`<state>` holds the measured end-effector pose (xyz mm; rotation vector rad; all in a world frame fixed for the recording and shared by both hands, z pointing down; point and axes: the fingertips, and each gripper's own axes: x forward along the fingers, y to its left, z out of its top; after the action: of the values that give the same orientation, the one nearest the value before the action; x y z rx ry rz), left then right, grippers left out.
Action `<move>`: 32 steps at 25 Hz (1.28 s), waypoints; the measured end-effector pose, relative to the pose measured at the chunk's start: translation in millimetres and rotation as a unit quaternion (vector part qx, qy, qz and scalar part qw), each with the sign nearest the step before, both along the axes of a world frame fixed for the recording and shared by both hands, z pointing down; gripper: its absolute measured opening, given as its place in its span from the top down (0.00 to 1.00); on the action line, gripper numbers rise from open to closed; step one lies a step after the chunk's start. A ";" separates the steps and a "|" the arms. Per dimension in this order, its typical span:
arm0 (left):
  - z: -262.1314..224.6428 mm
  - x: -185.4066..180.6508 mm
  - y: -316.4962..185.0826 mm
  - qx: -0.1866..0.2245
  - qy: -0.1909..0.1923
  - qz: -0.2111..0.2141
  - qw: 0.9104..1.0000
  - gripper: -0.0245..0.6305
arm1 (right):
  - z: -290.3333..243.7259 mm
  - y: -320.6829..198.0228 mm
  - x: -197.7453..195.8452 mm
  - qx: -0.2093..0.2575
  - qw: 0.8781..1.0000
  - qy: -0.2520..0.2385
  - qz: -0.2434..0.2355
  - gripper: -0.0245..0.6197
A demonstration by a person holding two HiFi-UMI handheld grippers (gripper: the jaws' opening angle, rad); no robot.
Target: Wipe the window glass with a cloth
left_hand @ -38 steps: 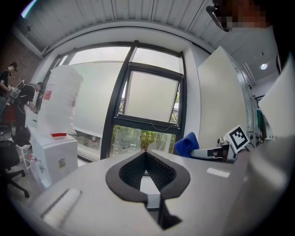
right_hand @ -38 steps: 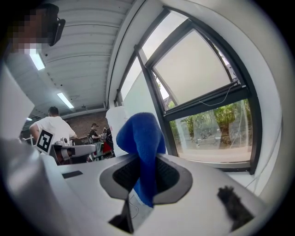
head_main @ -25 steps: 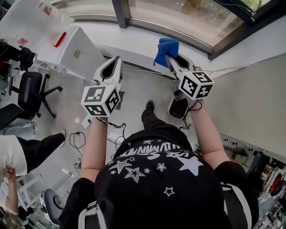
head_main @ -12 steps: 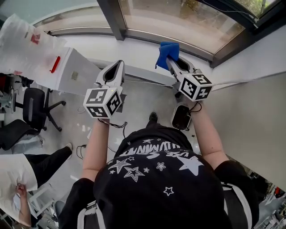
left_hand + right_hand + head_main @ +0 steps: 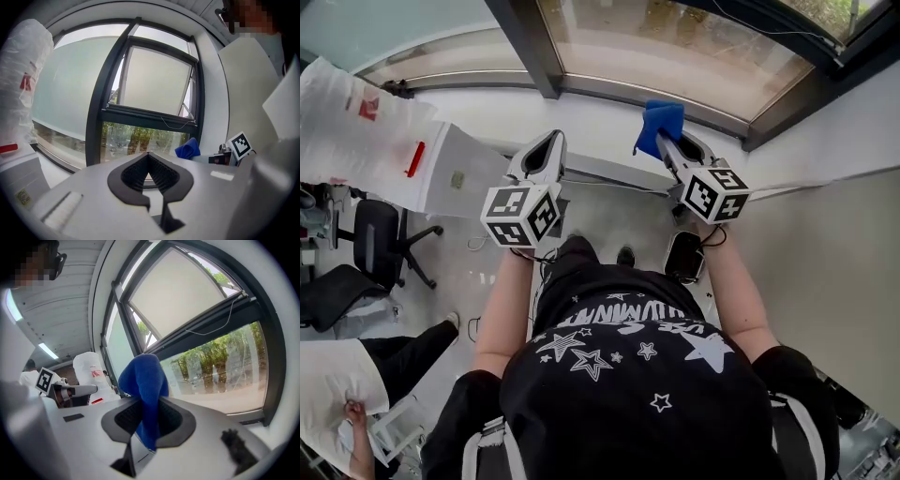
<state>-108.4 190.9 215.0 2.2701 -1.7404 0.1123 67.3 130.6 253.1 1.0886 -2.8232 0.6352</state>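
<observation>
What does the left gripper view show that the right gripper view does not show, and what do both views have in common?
Only the left gripper view looks along the left gripper: its jaws are together with nothing between them. Only the right gripper view looks along the right gripper: its jaws are shut on the blue cloth, which sticks up above them. Both views show the window glass, the white plastic-wrapped bundle, the cloth and the other gripper's marker cube.
</observation>
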 end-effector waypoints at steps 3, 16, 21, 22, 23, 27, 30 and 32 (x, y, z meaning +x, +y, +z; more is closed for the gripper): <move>4.7 5.2 -16.0 -0.001 0.000 0.020 1.000 0.95 | 6.5 -8.0 11.6 -0.005 1.000 0.001 0.024 0.85; 10.2 -34.5 -120.3 0.000 0.023 0.081 0.996 0.95 | 10.6 -85.6 -6.0 -0.006 0.995 0.027 0.099 0.85; 8.2 -68.2 -167.3 0.002 0.023 0.090 0.996 0.95 | 12.0 -126.6 -34.2 -0.010 0.993 0.036 0.112 0.85; 6.9 -76.3 -176.9 0.005 0.024 0.088 0.996 0.95 | 12.8 -135.5 -41.3 -0.012 0.993 0.038 0.112 0.85; 6.1 -84.9 -186.5 0.007 0.024 0.086 0.996 0.95 | 14.0 -144.1 -49.4 -0.013 0.993 0.039 0.111 0.85; 9.3 -116.6 -216.2 0.009 0.025 0.077 0.997 0.95 | 18.3 -173.4 -82.3 -0.019 0.993 0.048 0.106 0.85; 9.4 -139.0 -231.9 0.016 0.024 0.070 0.997 0.95 | 21.3 -193.8 -109.1 -0.025 0.993 0.054 0.099 0.85; 9.3 -155.4 -244.1 0.021 0.021 0.070 0.997 0.95 | 22.9 -209.4 -131.8 -0.023 0.994 0.061 0.091 0.85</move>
<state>-263.8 -53.3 224.3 2.4050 -1.5761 0.0562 -64.5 -78.9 276.0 1.3392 -2.6136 0.6202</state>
